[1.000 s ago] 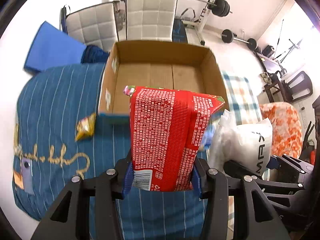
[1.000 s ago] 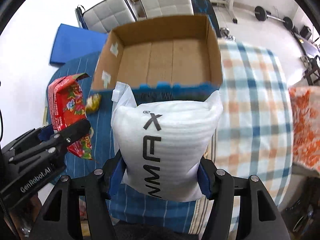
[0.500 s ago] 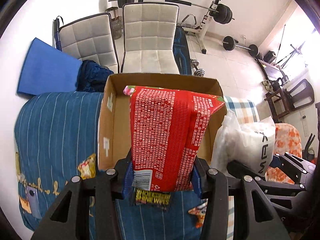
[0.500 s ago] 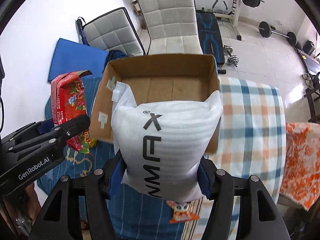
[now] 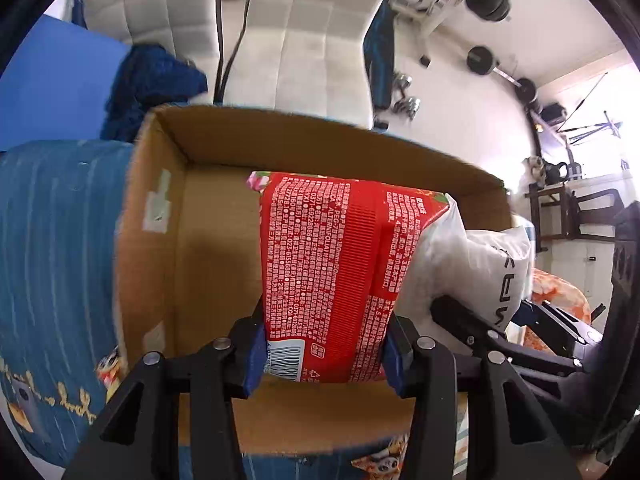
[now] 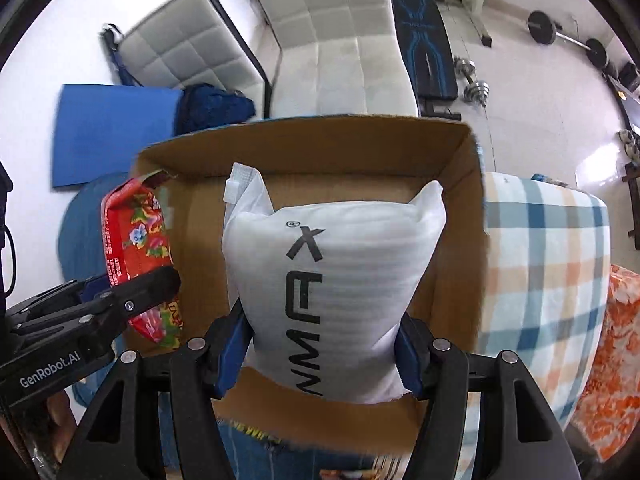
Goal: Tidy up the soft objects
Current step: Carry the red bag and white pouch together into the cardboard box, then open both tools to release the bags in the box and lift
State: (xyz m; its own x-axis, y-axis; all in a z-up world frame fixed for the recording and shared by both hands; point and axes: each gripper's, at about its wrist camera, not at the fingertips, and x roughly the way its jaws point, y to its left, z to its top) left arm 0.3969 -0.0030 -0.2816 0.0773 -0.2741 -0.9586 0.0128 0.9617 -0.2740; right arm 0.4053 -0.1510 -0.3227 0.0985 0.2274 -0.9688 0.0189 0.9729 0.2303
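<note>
Background: home gym, bedding and seating.

Two white quilted chairs (image 6: 336,40) are seen side by side; a blue mat (image 6: 112,132) and a dark blue bundle (image 6: 212,108) lie left of them. A blue weight bench (image 6: 424,44), dumbbells (image 6: 474,80) and a barbell (image 6: 568,36) are noted on the floor. A plaid cover (image 6: 544,264) adjoins an orange floral fabric (image 6: 612,368); a blue striped cover (image 5: 52,248) is noted.

Bright daylight, fisheye-warped edges, perhaps slight blur

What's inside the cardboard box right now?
The cardboard box shows bare brown floor and walls. The red packet and white foam bag, each clamped in a hand-held gripper, hang over it and cover much of the floor, so anything beneath them is hidden.
</note>
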